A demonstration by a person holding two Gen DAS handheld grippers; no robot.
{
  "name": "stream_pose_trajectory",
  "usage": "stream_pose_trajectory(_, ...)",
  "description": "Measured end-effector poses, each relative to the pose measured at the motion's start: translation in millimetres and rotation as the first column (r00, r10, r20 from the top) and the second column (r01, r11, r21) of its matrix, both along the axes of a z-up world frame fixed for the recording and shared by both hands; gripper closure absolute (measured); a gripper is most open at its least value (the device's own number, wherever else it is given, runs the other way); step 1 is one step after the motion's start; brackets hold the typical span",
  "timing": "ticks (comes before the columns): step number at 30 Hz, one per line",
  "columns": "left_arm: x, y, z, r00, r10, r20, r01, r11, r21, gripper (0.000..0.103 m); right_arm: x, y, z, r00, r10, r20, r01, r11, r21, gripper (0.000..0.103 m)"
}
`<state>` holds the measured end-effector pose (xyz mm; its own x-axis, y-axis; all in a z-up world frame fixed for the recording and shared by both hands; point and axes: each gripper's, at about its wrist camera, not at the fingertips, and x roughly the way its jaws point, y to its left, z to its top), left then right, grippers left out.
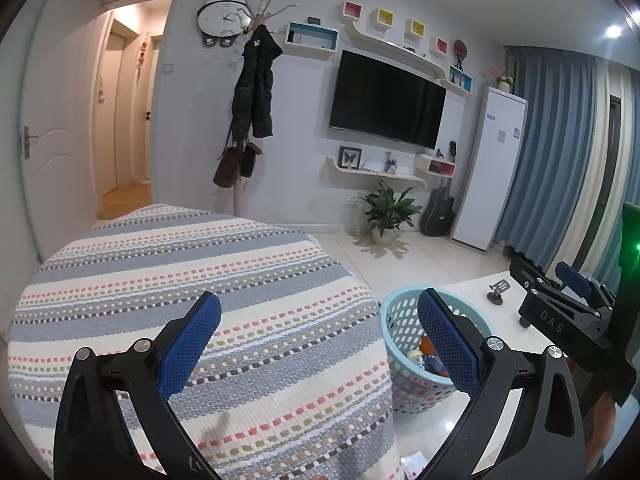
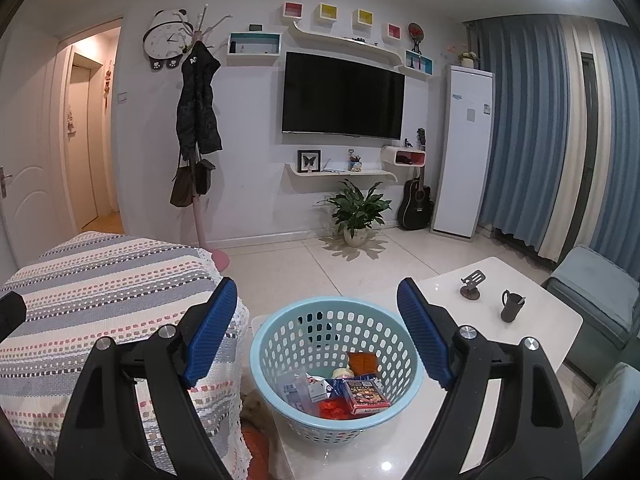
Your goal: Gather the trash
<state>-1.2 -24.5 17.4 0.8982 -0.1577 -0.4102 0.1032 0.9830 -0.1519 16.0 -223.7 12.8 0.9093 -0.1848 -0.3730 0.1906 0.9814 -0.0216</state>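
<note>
Both pairs of tongs are hanging spread and empty: the left tongs (image 1: 318,344) over a striped blanket (image 1: 168,280), the right tongs (image 2: 316,332) above a pale blue basket (image 2: 264,344) that is sitting on the white bench (image 2: 532,344). The trash (image 2: 340,392) is lying inside the basket: a red card box (image 2: 366,396), wrappers, small cartons. These scraps are likely light and crushable; the perforated plastic rim looks the best place to grip. "DAS" is showing on the right tongs' body; the box print is too small to read.
</note>
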Motion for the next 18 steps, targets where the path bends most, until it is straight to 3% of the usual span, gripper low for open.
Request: stream_pose_trajectory(18,4.3,0.4,-4.3,1.000,-0.008,-0.010,0.008,1.000,-0.004,0.008,3.5,2.3,0.8,1.000,0.010,-0.006,-0.010,1.000,0.003,0.025)
